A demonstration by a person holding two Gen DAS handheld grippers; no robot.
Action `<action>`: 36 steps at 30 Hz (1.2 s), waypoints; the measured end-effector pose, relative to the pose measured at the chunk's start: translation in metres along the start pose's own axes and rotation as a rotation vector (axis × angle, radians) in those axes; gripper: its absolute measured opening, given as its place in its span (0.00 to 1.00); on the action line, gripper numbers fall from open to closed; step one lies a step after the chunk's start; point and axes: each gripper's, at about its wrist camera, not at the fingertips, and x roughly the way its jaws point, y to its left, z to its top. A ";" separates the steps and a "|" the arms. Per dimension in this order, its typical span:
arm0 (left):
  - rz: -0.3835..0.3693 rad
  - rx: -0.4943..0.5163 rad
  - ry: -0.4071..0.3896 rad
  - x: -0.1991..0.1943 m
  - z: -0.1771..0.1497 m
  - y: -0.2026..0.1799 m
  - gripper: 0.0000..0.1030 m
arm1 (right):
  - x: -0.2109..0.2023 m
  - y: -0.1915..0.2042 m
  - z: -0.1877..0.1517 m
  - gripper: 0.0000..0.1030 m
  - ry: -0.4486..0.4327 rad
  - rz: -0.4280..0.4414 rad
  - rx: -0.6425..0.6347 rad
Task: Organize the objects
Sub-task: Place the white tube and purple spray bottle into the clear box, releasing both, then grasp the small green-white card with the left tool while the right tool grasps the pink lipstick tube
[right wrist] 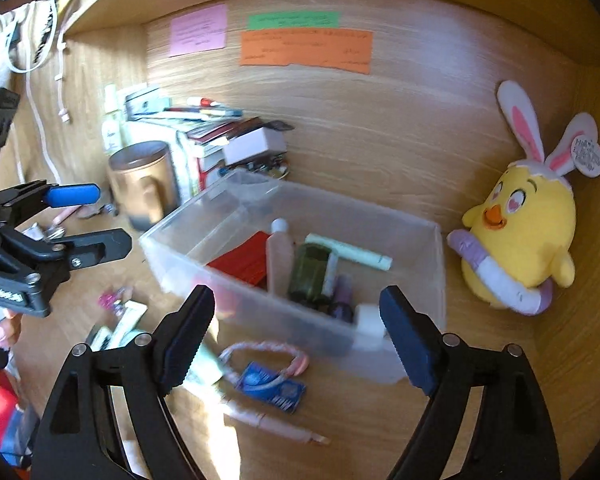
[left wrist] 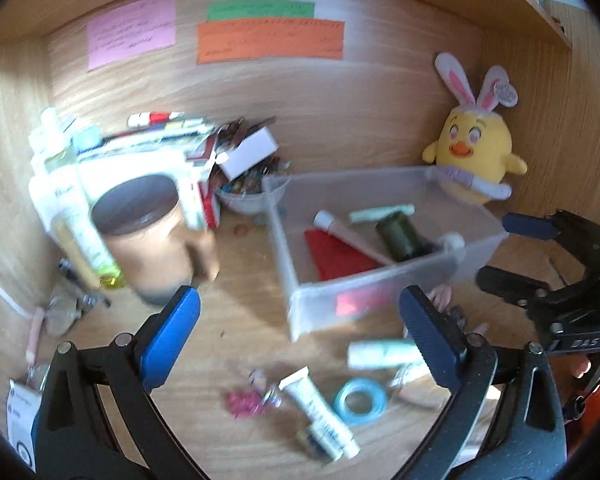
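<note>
A clear plastic bin [left wrist: 380,292] sits on the wooden desk [left wrist: 244,304], right of centre in the left wrist view and across the middle of the right wrist view [right wrist: 300,320]. Inside it lie a red flat piece [left wrist: 336,252], a pink tube with a white cap [left wrist: 348,236], a dark green bottle [left wrist: 400,236] and a pale green tube [left wrist: 380,213]. Low in the left wrist frame the left gripper [left wrist: 300,344] stands with its blue pads wide apart and nothing between them; the bin's near corner lies beyond the gap. At the bottom of the right wrist frame the right gripper [right wrist: 296,336] is likewise spread, clasping nothing, with the bin's near wall seen past its fingers. Loose items lie on the desk in front of the bin: a white tube [left wrist: 320,412], a roll of blue tape [left wrist: 360,402], a pink clump [left wrist: 244,404], and in the right wrist view a pink braided band [right wrist: 264,352] over a blue packet [right wrist: 272,386]. To the upper left of the bin are a brown mug [left wrist: 152,240], a tilted bottle of yellow liquid [left wrist: 80,232] and a stack of books [right wrist: 204,124]. A yellow chick plush with rabbit ears [right wrist: 520,232] leans at the right, just beside the bin. Pink [left wrist: 132,30], green [left wrist: 260,10] and orange [left wrist: 270,42] notes are stuck on the back panel at the top.
</note>
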 end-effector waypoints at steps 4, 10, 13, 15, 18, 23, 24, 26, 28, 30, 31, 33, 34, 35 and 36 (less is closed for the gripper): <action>0.006 -0.016 0.016 -0.009 -0.020 0.007 0.98 | -0.003 0.011 -0.019 0.80 0.023 0.060 0.000; -0.018 -0.021 0.036 -0.020 -0.045 0.008 0.92 | 0.003 0.033 -0.054 0.80 0.100 0.074 -0.057; -0.029 0.014 0.064 -0.023 -0.054 0.005 0.82 | 0.000 0.038 -0.068 0.79 0.129 0.131 -0.046; -0.035 0.024 0.079 -0.025 -0.060 0.004 0.81 | -0.003 0.042 -0.075 0.79 0.140 0.163 -0.044; -0.047 0.023 0.091 -0.029 -0.071 0.006 0.79 | -0.007 0.048 -0.085 0.77 0.151 0.180 -0.046; -0.076 0.009 0.121 -0.029 -0.088 0.008 0.76 | -0.005 0.052 -0.101 0.64 0.197 0.232 -0.019; -0.077 0.011 0.134 -0.027 -0.090 0.007 0.73 | -0.004 0.053 -0.104 0.59 0.207 0.239 -0.018; -0.075 0.023 0.159 -0.021 -0.095 0.005 0.67 | -0.005 0.055 -0.107 0.54 0.211 0.250 -0.016; -0.071 0.032 0.172 -0.016 -0.098 0.005 0.63 | -0.007 0.057 -0.110 0.48 0.211 0.244 -0.024; -0.075 0.035 0.191 -0.010 -0.098 0.006 0.59 | -0.011 0.058 -0.112 0.44 0.207 0.238 -0.035; -0.076 0.039 0.194 -0.008 -0.099 0.006 0.57 | -0.011 0.059 -0.112 0.41 0.205 0.236 -0.039; -0.080 0.049 0.201 -0.002 -0.098 0.005 0.56 | -0.012 0.059 -0.113 0.37 0.206 0.235 -0.048; -0.080 0.051 0.205 0.000 -0.097 0.005 0.56 | -0.012 0.059 -0.114 0.34 0.207 0.234 -0.051; -0.084 0.054 0.212 0.004 -0.096 0.004 0.56 | -0.011 0.059 -0.114 0.32 0.209 0.233 -0.053; -0.085 0.056 0.215 0.006 -0.096 0.004 0.56 | -0.010 0.059 -0.114 0.29 0.212 0.232 -0.054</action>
